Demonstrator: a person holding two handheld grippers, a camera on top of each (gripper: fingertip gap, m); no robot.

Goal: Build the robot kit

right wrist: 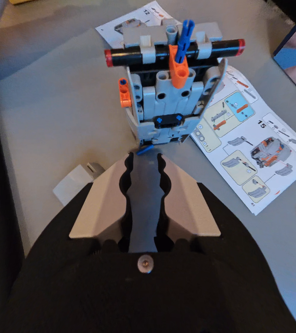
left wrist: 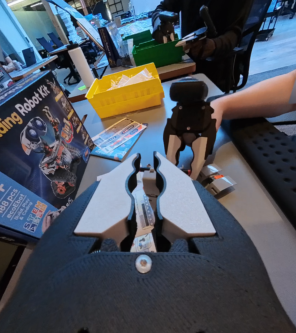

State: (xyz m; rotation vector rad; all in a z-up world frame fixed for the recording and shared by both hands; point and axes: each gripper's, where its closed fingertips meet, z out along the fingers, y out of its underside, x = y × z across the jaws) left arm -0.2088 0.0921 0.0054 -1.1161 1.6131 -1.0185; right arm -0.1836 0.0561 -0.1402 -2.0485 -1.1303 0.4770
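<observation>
My left gripper (left wrist: pixel 146 156) hovers low over the grey worktop (left wrist: pixel 242 207), its jaws parted by a narrow gap and holding nothing; through that gap I see the instruction sheet (left wrist: pixel 144 212) and part of the grey brick model (left wrist: pixel 149 177) just past the fingertips. My right gripper (right wrist: pixel 145 154) is a little wider open and also empty, its tips just short of the model (right wrist: pixel 165 100), which stands upright on the worktop (right wrist: pixel 53 108) with a black red-capped axle (right wrist: pixel 172 50) across its top and a blue pin (right wrist: pixel 184 41) stuck in an orange connector (right wrist: pixel 178 72). A short blue pin (right wrist: pixel 144 149) at the model's base lies right at my right fingertips; I cannot tell whether they touch. The open instruction sheet (right wrist: pixel 248 144) lies partly under the model and spreads to its right. In the left wrist view, a dark-blue kit box (left wrist: pixel 30 140) stands left of the model, a booklet (left wrist: pixel 120 137) lies beyond it, and a yellow bin (left wrist: pixel 125 93) of clear bags sits farther back. A loose grey curved panel (left wrist: pixel 217 182) rests right of the model.
</observation>
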